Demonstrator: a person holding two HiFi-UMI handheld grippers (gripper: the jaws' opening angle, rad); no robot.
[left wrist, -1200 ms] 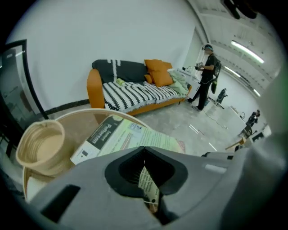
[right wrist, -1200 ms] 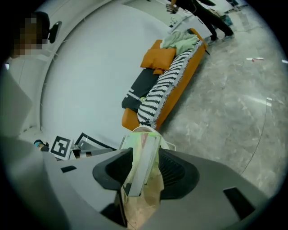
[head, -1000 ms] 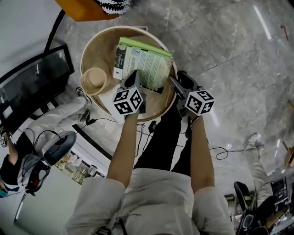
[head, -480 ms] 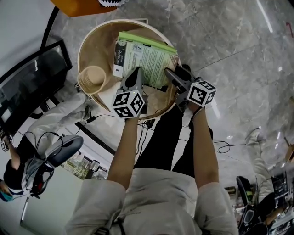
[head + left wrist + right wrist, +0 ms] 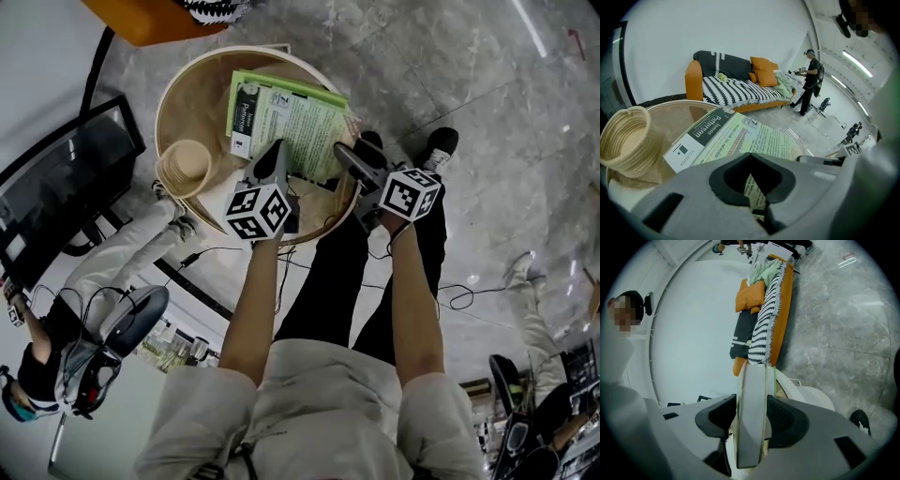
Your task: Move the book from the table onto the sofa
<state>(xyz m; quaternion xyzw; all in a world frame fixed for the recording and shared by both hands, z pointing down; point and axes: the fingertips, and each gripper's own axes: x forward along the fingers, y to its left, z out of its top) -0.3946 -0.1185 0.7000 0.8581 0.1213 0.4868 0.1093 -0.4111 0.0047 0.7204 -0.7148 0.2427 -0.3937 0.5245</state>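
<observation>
The left tongs are brought together at the tips, with a thin strip of the printed cover of the book caught between their pads at the book's near edge. The right tongs are closing, spread wide, on the book's thick right-hand side; its grey page block fills the gap and both dark pads lie against it. The green-backed paperback lies back cover up on the round wooden surface, just beside a small woven cup at its left. An orange sofa with a black-and-white striped throw and orange cushions stands well apart, across the grey marble floor.
</observation>
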